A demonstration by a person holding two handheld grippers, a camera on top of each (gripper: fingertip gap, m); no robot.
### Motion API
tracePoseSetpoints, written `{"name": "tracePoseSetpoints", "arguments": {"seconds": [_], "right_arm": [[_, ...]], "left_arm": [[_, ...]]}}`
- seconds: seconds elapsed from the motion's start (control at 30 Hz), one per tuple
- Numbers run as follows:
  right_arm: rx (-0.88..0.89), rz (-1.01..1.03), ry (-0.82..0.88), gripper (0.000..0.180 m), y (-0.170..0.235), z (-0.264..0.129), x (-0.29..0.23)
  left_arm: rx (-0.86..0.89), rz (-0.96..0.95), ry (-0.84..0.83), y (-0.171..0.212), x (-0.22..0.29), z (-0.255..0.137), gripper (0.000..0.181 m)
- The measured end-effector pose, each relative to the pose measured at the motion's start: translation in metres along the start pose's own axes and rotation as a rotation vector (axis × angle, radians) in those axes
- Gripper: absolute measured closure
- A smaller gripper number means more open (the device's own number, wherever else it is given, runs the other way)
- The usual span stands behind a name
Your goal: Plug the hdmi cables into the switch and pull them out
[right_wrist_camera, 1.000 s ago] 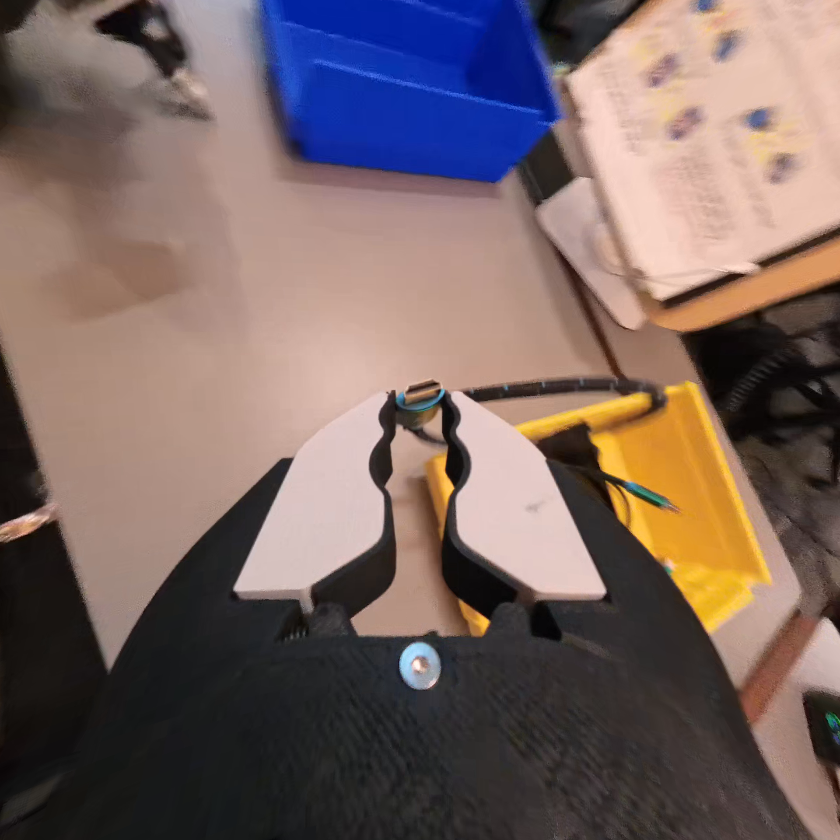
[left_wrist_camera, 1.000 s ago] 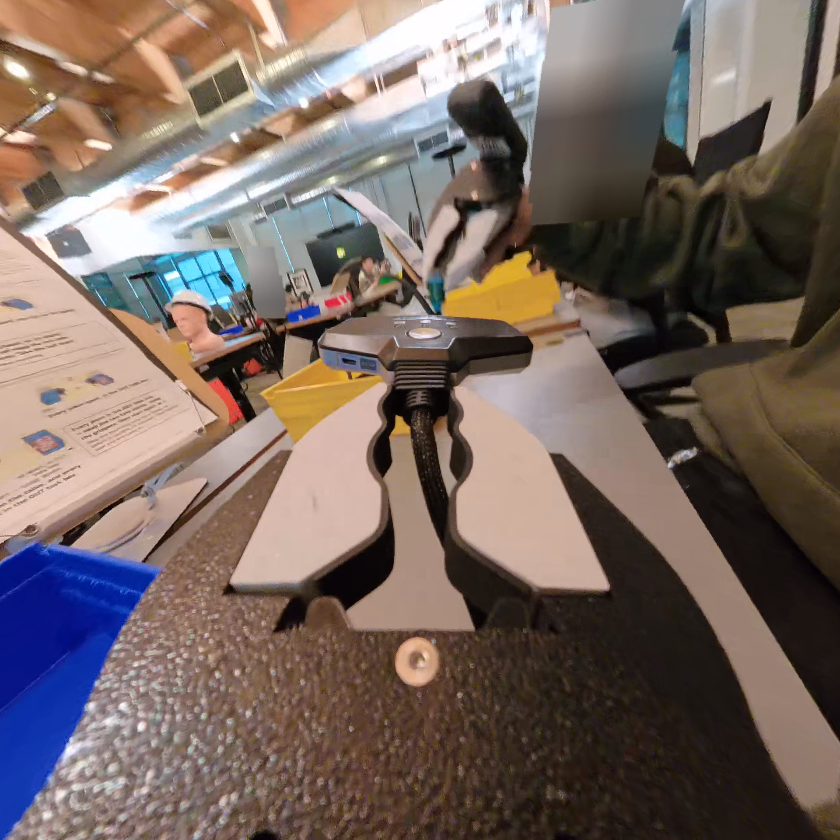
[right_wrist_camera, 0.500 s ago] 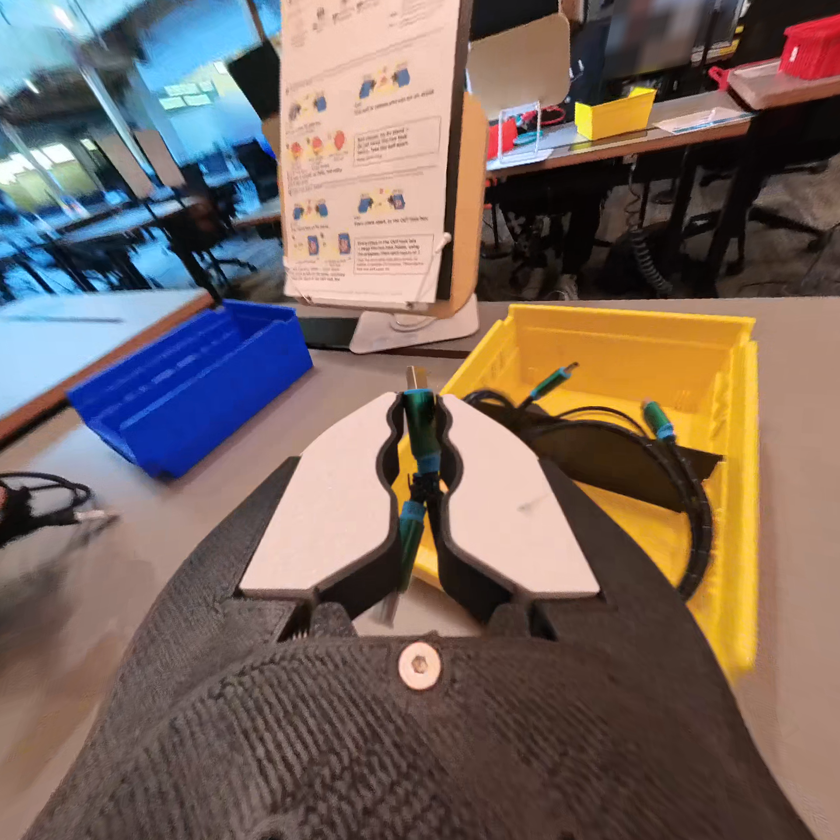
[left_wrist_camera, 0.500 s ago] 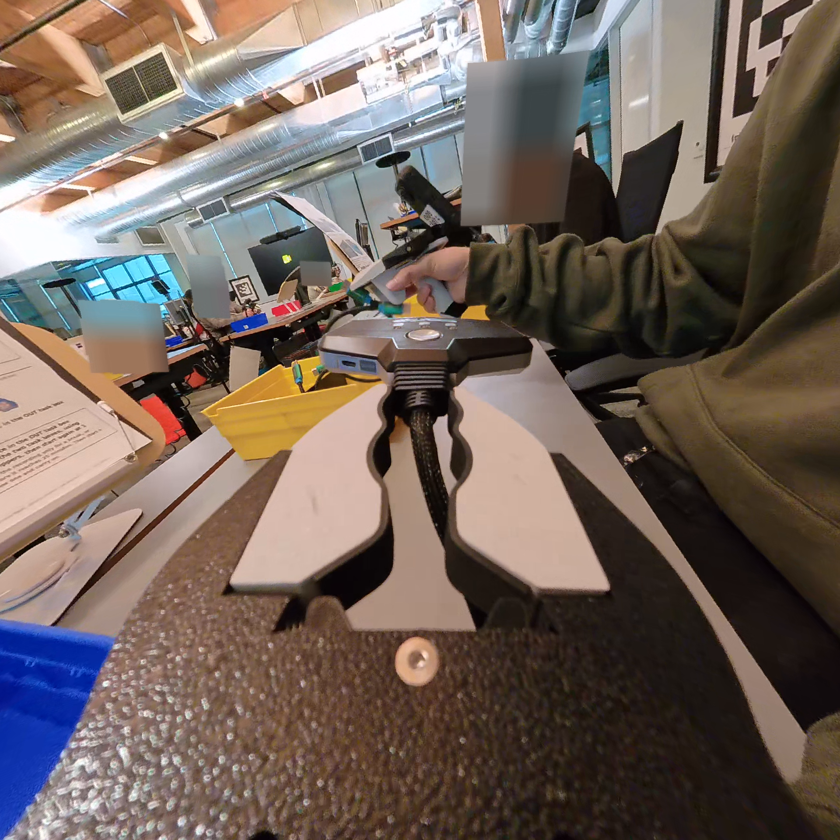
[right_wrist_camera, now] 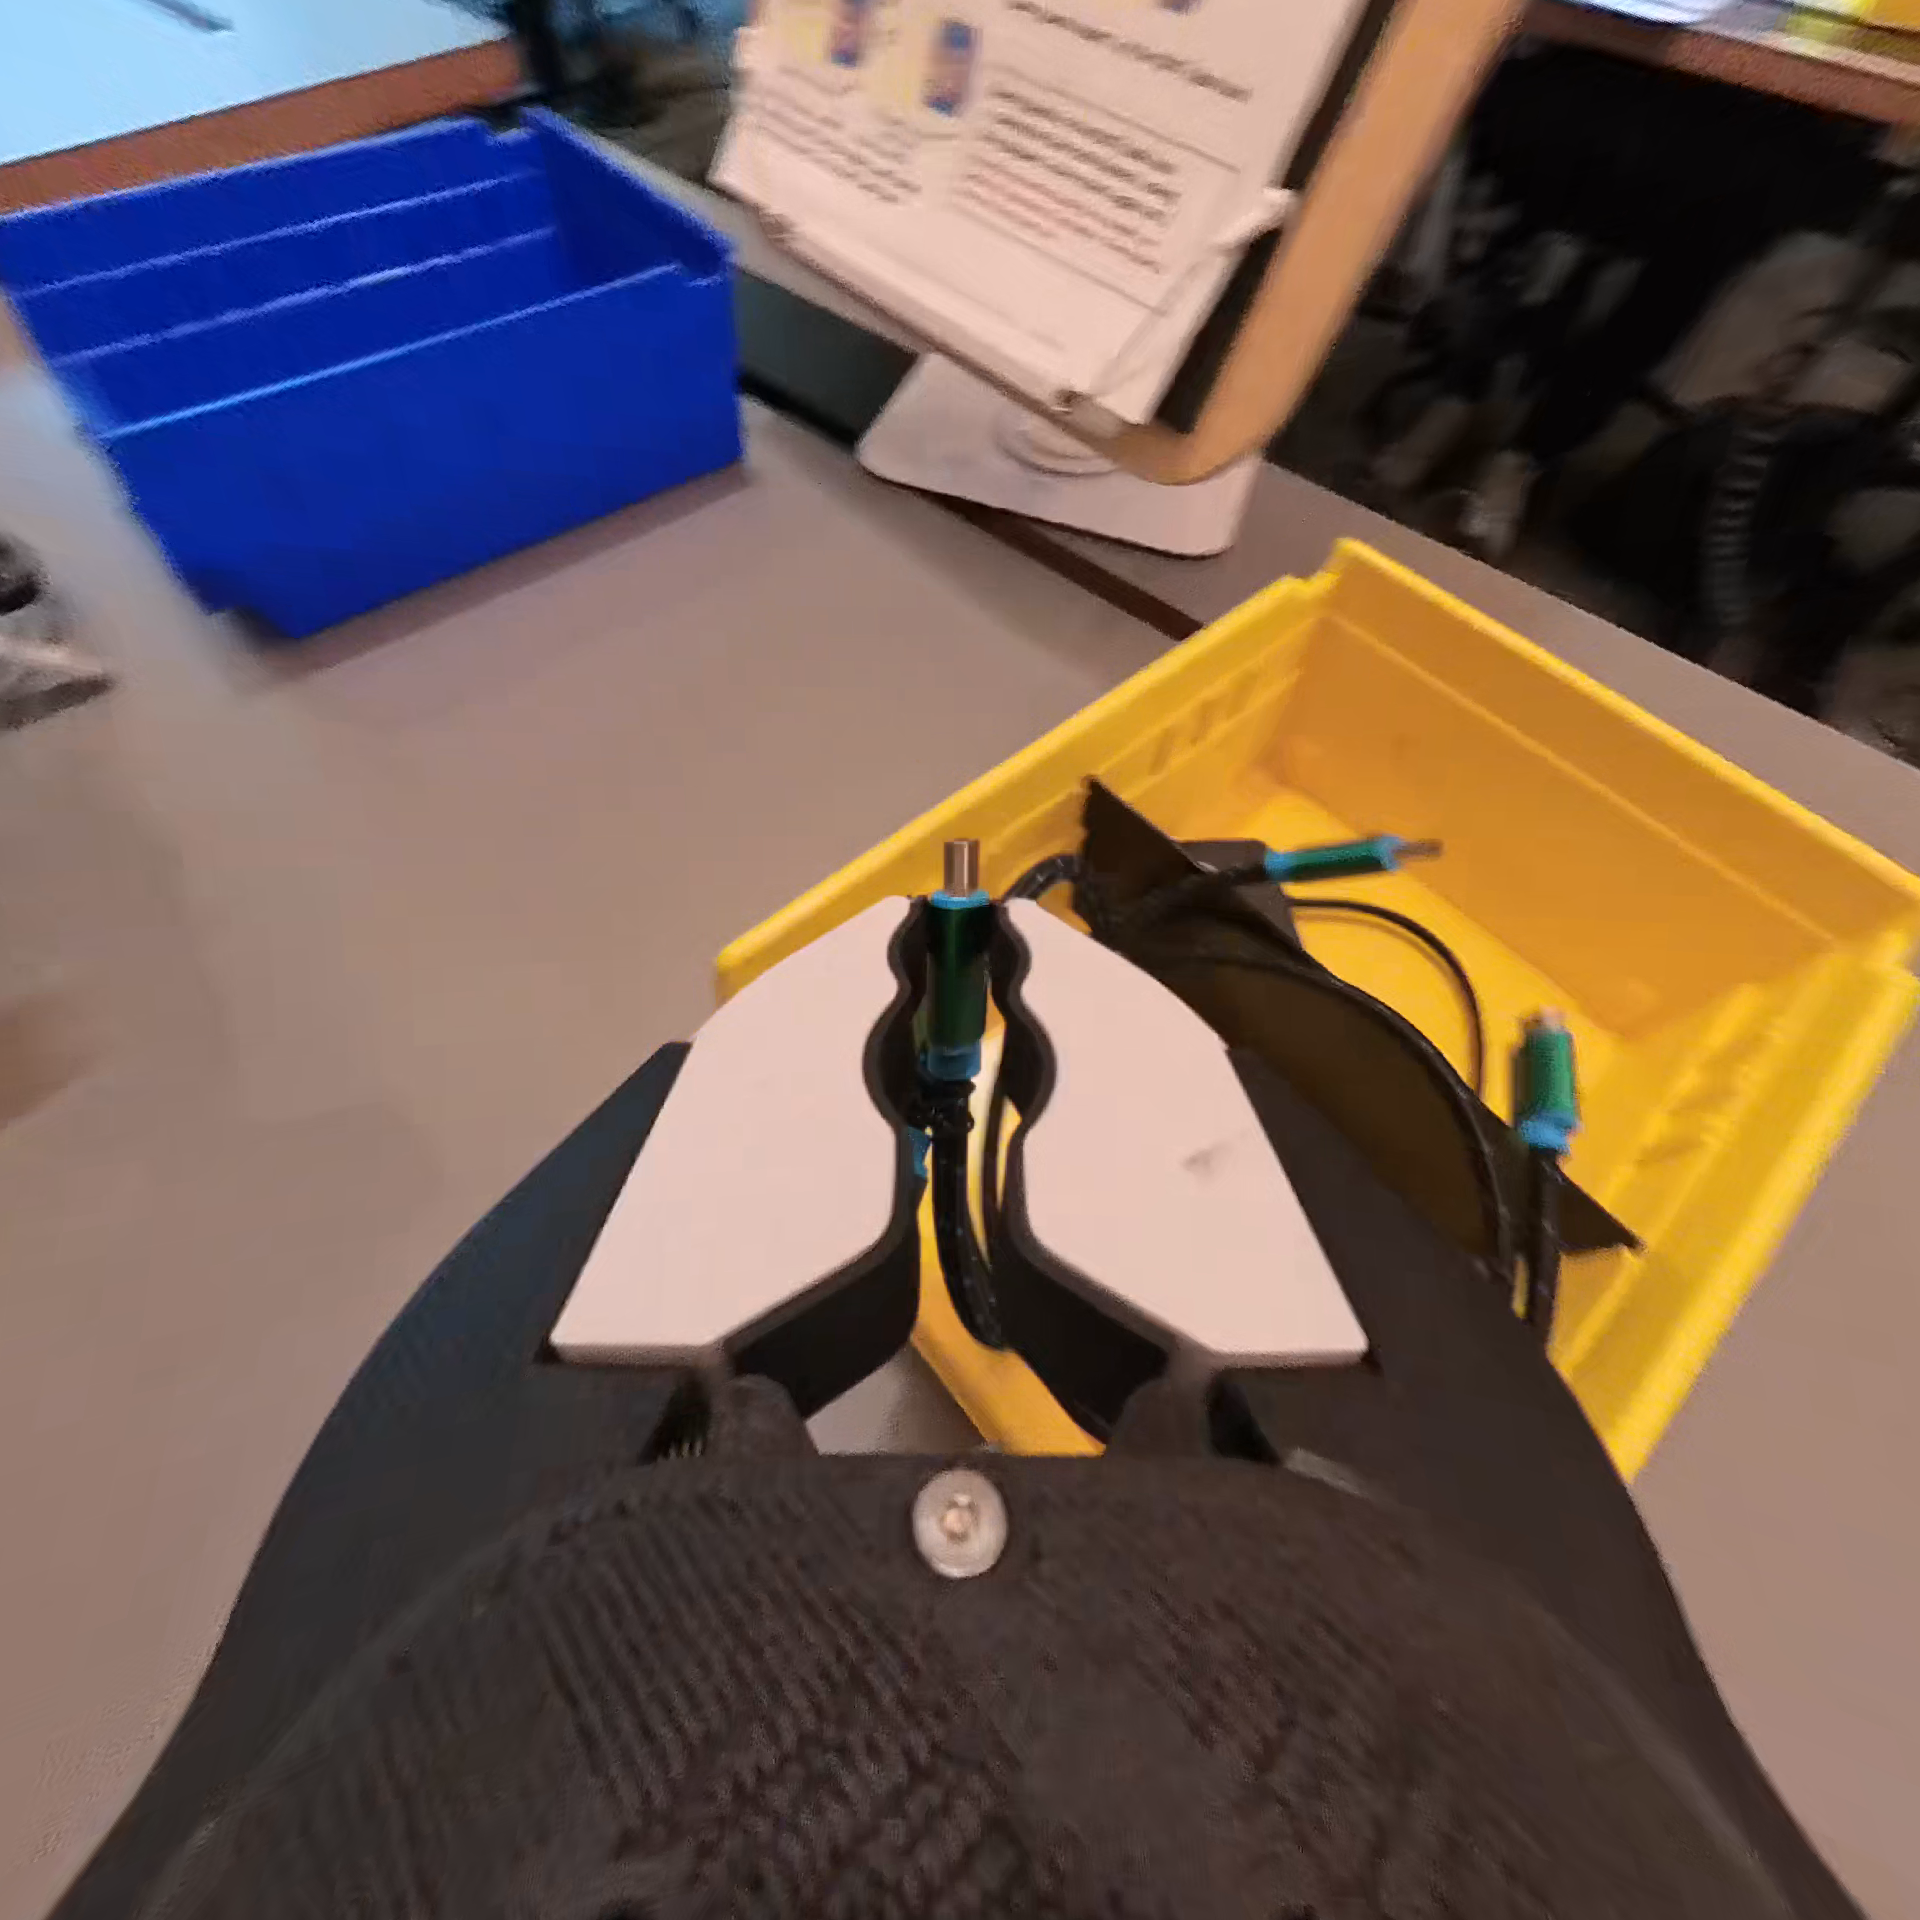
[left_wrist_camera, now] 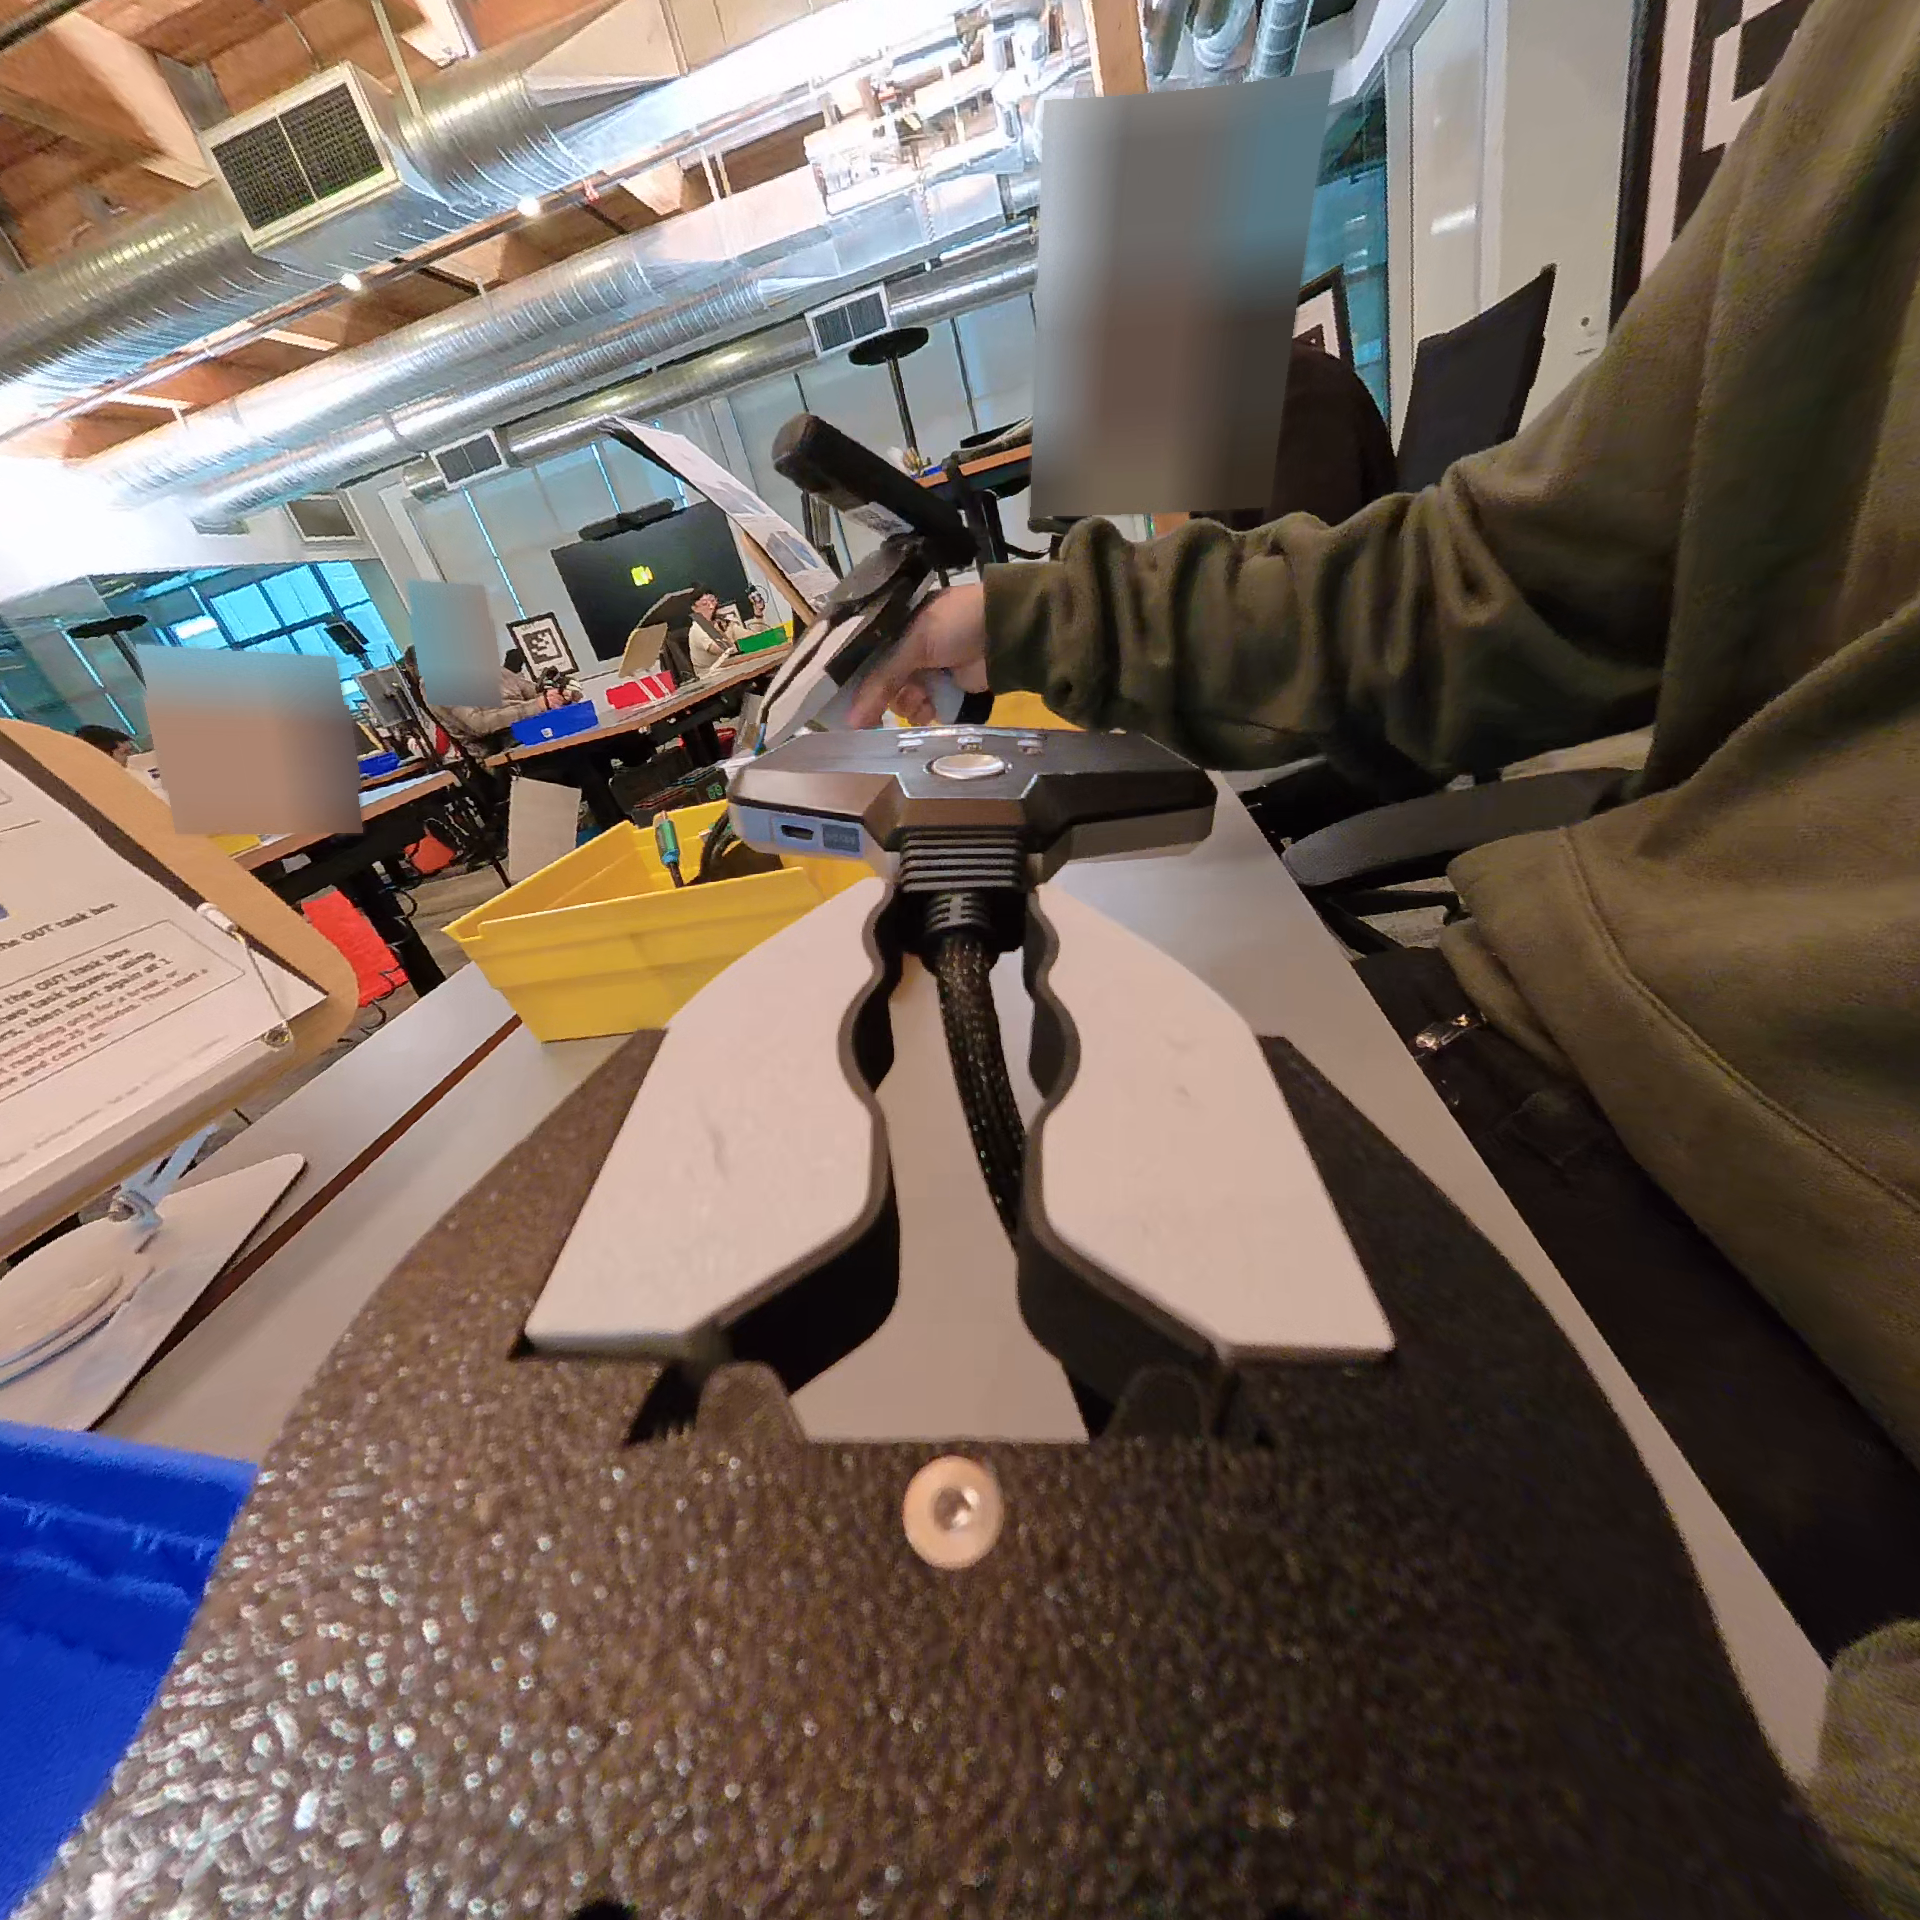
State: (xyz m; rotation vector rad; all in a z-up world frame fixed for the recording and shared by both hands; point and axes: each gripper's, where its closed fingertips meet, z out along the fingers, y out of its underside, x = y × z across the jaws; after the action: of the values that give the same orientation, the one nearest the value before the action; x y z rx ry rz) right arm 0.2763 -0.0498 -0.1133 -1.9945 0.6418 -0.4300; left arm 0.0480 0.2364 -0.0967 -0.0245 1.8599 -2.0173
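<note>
The switch, a flat black box with a round button on top, is held up off the bench at the tip of the left gripper, whose fingers are clenched on the ribbed collar where its braided lead leaves the box; the lead runs back between them. Two small ports show on the switch's near-left face. Just beyond the switch a hand in an olive sleeve holds the right gripper, tip angled down toward the switch's far-left edge (whether they touch cannot be told). In the right wrist view, the right gripper has its fingers closed on a green plug, metal tip pointing forward past the fingertips, its black cable trailing back between them. To the right sits a yellow bin holding two more green plugs and black cable. A blue bin stands at the far left, with a sign board on a stand beyond.
</note>
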Motion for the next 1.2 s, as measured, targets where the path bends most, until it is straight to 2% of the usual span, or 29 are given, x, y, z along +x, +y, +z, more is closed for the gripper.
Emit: {"name": "tracePoseSetpoints", "arguments": {"seconds": [0.07, 0.2, 0.27, 0.33, 0.4, 0.47, 0.57, 0.6, 0.67, 0.77, 0.83, 0.9, 1.0, 1.03, 1.1, 1.13, 1.2], "right_arm": [[-0.021, -0.010, -0.130, 0.168, -0.003, -0.001, -0.014], [0.001, 0.014, -0.258, 0.168, -0.010, -0.006, -0.013], [-0.002, 0.070, -0.165, 0.168, -0.003, -0.002, 0.018], [-0.095, 0.110, -0.065, 0.167, 0.020, 0.001, 0.051], [-0.178, 0.090, 0.132, 0.162, 0.040, -0.002, 0.087], [-0.228, 0.025, 0.255, 0.150, 0.048, -0.009, 0.104], [-0.136, -0.057, 0.399, 0.126, 0.024, -0.023, 0.104], [-0.072, -0.082, 0.344, 0.127, 0.010, -0.020, 0.084], [0.054, -0.128, 0.024, 0.118, -0.015, -0.007, 0.003], [0.241, -0.199, -0.322, 0.104, -0.044, -0.002, -0.124], [0.348, -0.282, -0.485, 0.098, -0.055, -0.004, -0.201], [0.408, -0.341, -0.558, 0.092, -0.062, -0.003, -0.254], [0.384, -0.156, -0.689, 0.081, -0.074, -0.004, -0.294], [0.366, -0.027, -0.709, 0.086, -0.080, -0.002, -0.294], [0.303, 0.232, -0.816, 0.078, -0.085, -0.004, -0.295], [0.274, 0.338, -0.863, 0.094, -0.085, -0.005, -0.294], [0.249, 0.463, -0.917, 0.105, -0.083, -0.004, -0.292]], "left_arm": [[0.008, -0.002, 0.002, -0.001, 0.000, -0.001, 0.160], [0.010, -0.005, 0.001, 0.000, 0.000, -0.001, 0.160], [0.011, -0.007, 0.000, 0.000, -0.001, 0.000, 0.160], [0.012, -0.009, 0.000, 0.000, -0.001, 0.000, 0.160], [0.012, -0.009, -0.003, 0.000, -0.001, 0.000, 0.160], [0.013, -0.010, -0.010, 0.001, -0.003, 0.000, 0.160], [0.016, -0.018, -0.026, 0.002, -0.006, 0.001, 0.160], [0.016, -0.018, -0.030, 0.003, -0.007, 0.001, 0.160], [0.011, -0.015, -0.044, 0.003, -0.009, 0.004, 0.160], [0.013, -0.019, -0.058, -0.001, -0.011, 0.011, 0.160], [0.034, -0.040, -0.048, -0.009, -0.010, 0.018, 0.160], [0.058, -0.056, -0.026, -0.020, -0.006, 0.026, 0.160], [0.034, 0.014, -0.027, -0.030, 0.001, 0.037, 0.160], [0.017, 0.049, -0.025, -0.032, 0.004, 0.040, 0.160], [-0.018, 0.117, -0.035, -0.035, 0.008, 0.043, 0.160], [-0.035, 0.141, -0.039, -0.035, 0.009, 0.045, 0.160], [-0.069, 0.167, -0.040, -0.033, 0.010, 0.048, 0.160]]}}
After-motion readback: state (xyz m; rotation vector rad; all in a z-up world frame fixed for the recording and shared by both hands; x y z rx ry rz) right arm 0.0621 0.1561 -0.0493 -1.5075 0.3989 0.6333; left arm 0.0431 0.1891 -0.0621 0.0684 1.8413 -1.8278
